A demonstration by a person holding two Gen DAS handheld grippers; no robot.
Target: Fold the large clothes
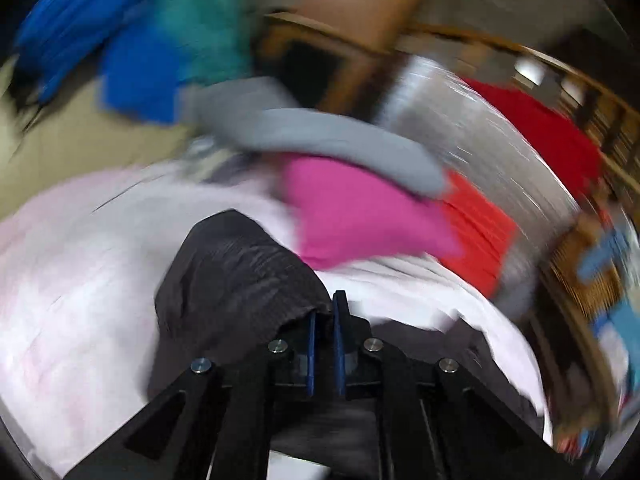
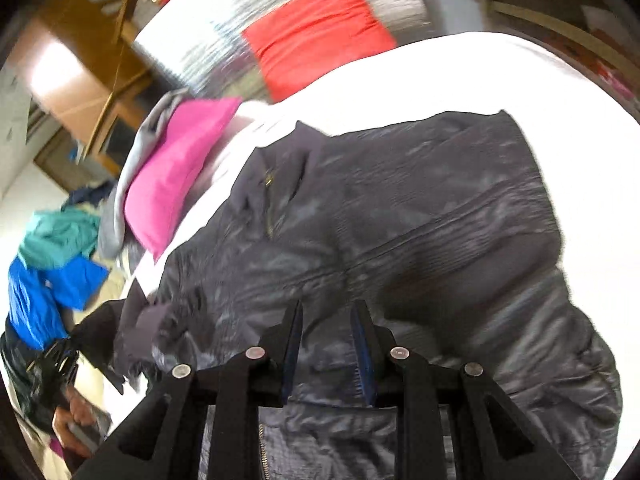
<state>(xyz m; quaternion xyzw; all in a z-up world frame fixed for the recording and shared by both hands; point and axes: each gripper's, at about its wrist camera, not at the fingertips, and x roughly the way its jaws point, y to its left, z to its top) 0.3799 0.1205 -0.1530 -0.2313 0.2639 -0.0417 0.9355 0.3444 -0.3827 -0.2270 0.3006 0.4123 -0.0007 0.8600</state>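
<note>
A dark quilted jacket (image 2: 400, 220) with a brass zip lies spread on a white sheet (image 2: 520, 80). In the left wrist view a bunched part of the jacket (image 1: 236, 276) rises from the sheet (image 1: 80, 280), and my left gripper (image 1: 325, 312) is shut on it. In the right wrist view my right gripper (image 2: 326, 316) hangs just over the jacket's lower part with its jaws apart and fabric showing between them. The left gripper (image 2: 60, 360) also shows at the far left there, holding the jacket's sleeve. Both views are motion-blurred.
A pink folded garment (image 1: 352, 212) and a grey one (image 1: 320, 136) lie beyond the jacket, with a red cloth (image 1: 480, 232) on a silver cover (image 1: 480, 128). Blue (image 1: 132, 80) and teal (image 1: 200, 20) clothes are piled at the left. Wooden furniture (image 1: 360, 12) stands behind.
</note>
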